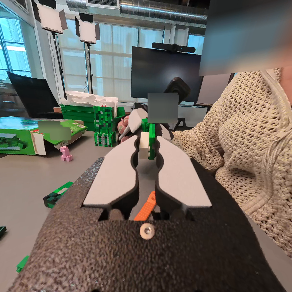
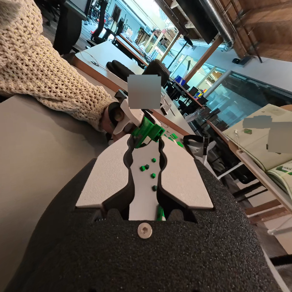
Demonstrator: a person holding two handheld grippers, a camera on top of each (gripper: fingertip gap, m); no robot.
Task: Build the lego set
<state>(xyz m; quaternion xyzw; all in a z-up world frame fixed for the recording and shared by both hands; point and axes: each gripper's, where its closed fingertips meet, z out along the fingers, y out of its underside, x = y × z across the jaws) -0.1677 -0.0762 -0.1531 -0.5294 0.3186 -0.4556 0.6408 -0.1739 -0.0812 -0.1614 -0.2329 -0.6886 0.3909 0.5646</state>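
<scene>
A small assembly of a white brick and green plates sits between the fingertips of my left gripper, which is shut on it above the grey table. The same green assembly shows in the right wrist view between the tips of my right gripper, which closes on its near end. The two grippers face each other tip to tip. The right gripper's white fingers show just behind the assembly. The left gripper's fingers grip its far end.
A built green blocky figure, an open green set box, a pink pig figure, an orange brick separator and a dark green sub-build lie on the table. Loose small green bricks and an open instruction booklet lie ahead. My left and right fingertips are right by each other. Both grippers' tips are roughly 30 cm from the pink pig figure.
</scene>
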